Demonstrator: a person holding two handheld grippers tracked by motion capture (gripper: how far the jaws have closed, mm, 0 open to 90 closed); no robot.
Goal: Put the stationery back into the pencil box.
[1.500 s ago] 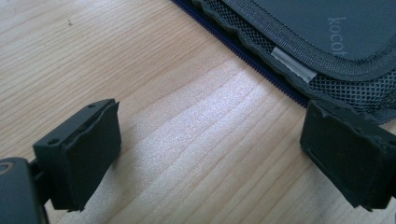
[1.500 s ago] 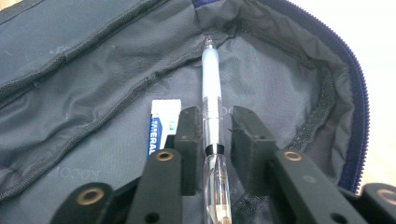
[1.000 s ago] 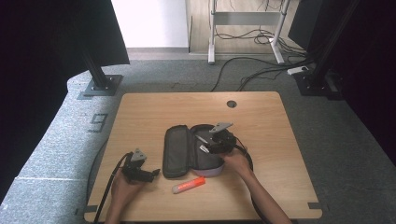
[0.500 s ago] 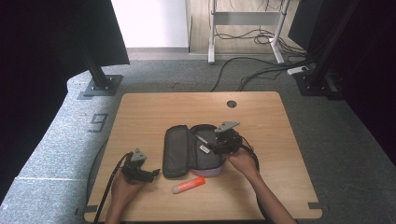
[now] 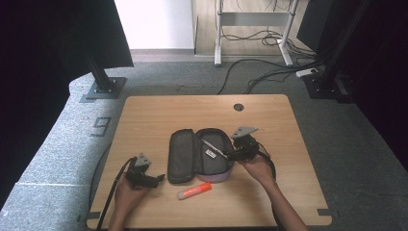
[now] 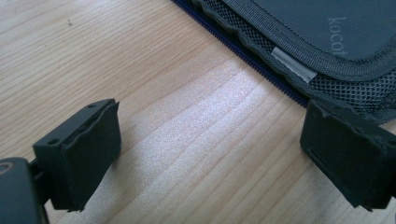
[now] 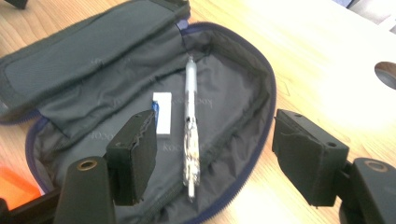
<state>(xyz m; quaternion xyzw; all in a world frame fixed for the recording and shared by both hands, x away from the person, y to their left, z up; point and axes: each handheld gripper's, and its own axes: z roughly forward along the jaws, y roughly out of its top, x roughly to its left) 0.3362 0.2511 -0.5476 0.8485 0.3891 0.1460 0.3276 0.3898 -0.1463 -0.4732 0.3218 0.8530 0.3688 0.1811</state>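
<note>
An open grey pencil case point(image 5: 198, 155) lies at the table's middle, its lid flap folded to the left. Inside it rest a silver pen point(image 7: 190, 126) and a small white eraser point(image 7: 163, 119). My right gripper point(image 5: 230, 155) hovers at the case's right rim, open, with the pen between its spread jaws in the right gripper view and nothing held point(image 7: 215, 158). My left gripper point(image 5: 156, 179) sits low on the wood left of the case, open and empty point(image 6: 210, 158), with the case's mesh edge point(image 6: 327, 60) just ahead. An orange and white marker point(image 5: 194, 191) lies in front of the case.
The wooden table point(image 5: 159, 120) has a round cable hole point(image 5: 238, 107) at its far right. Cables trail from both grippers toward the front edge. Grey carpet, black stand bases and floor cables surround the table.
My right gripper has drawn back slightly to the right from over the case's inside to its rim. The left gripper has stayed put.
</note>
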